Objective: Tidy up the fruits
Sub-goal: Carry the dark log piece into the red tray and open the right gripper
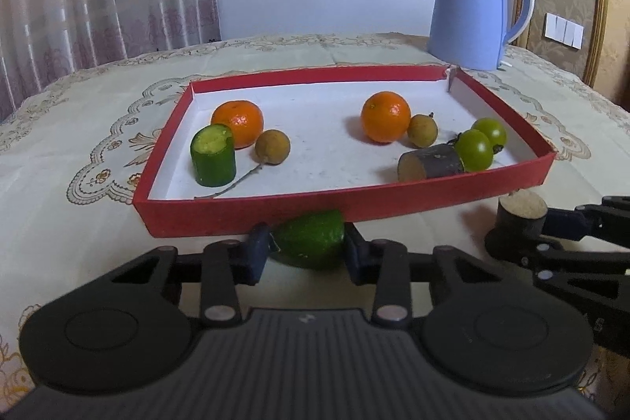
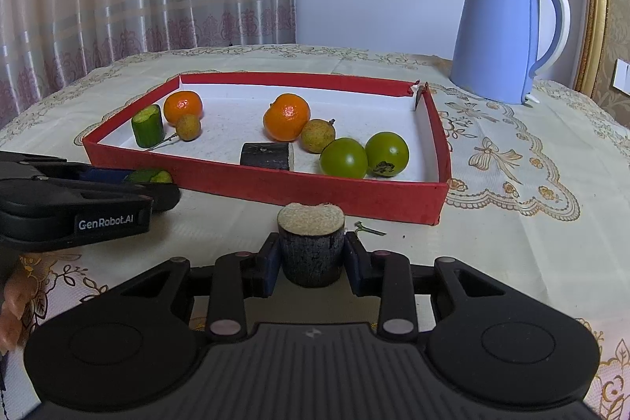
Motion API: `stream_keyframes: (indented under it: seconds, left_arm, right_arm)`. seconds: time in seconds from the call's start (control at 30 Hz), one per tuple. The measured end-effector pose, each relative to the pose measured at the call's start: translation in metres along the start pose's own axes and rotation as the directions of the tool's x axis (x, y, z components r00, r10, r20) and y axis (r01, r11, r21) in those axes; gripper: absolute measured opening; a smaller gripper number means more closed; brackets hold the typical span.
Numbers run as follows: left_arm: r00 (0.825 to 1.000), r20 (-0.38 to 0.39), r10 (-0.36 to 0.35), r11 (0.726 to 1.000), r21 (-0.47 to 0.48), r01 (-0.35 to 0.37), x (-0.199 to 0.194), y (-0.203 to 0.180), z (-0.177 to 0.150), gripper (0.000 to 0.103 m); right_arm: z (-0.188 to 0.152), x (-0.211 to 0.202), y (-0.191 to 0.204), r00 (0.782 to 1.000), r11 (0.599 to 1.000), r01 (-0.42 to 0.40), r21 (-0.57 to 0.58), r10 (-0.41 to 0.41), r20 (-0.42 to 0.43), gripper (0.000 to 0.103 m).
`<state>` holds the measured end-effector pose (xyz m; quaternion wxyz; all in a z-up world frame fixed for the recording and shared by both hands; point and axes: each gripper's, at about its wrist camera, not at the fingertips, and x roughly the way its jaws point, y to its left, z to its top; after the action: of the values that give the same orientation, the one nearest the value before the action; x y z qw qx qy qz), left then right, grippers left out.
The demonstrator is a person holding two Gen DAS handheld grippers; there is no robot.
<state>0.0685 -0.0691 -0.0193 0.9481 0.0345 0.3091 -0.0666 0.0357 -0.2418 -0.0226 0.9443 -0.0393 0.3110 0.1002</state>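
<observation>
Left jaws: left gripper (image 1: 307,250) is clenched on the cucumber piece (image 1: 311,243), low over the table (image 1: 78,152) just before the red tray (image 1: 244,215).
Right jaws: right gripper (image 2: 311,260) grasps the dark cane piece (image 2: 311,247) upright, by its sides.
Handling: cucumber is light, firm, with smooth wet skin that may slip; hold the round sides, gently. Cane is stiff and rough, so safer.
Tray: oranges (image 1: 386,117), longans and green fruits lie inside already.

Left gripper (image 1: 307,250) fingers (image 1: 256,254) seemingly clamp a cucumber piece (image 1: 311,241) before the red tray (image 1: 244,215).
</observation>
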Motion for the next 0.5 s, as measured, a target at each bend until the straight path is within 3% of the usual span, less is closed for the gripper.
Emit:
stream_keyframes:
  seconds: [0.23,0.3,0.37,0.5]
  left_arm:
    - [1.000,0.002,-0.003,1.000,-0.005,0.003,-0.005,0.007,-0.003,0.036]
    - [1.000,0.005,0.011,1.000,-0.007,-0.011,-0.006,0.011,-0.004,0.035]
    - [1.000,0.005,0.019,1.000,-0.009,-0.019,-0.007,0.018,-0.005,0.035]
    - [0.999,0.003,0.033,0.999,-0.041,-0.033,-0.008,0.032,-0.006,0.035]
  right_arm:
    - [0.000,0.000,-0.001,1.000,1.000,-0.002,0.005,0.002,0.000,0.035]
    - [0.000,0.000,-0.001,1.000,1.000,0.010,0.008,-0.010,-0.001,0.043]
    - [0.000,0.002,-0.004,0.999,0.999,0.035,0.026,-0.035,-0.006,0.078]
    - [0.001,0.001,-0.008,1.000,0.999,0.003,0.046,-0.004,0.004,0.078]
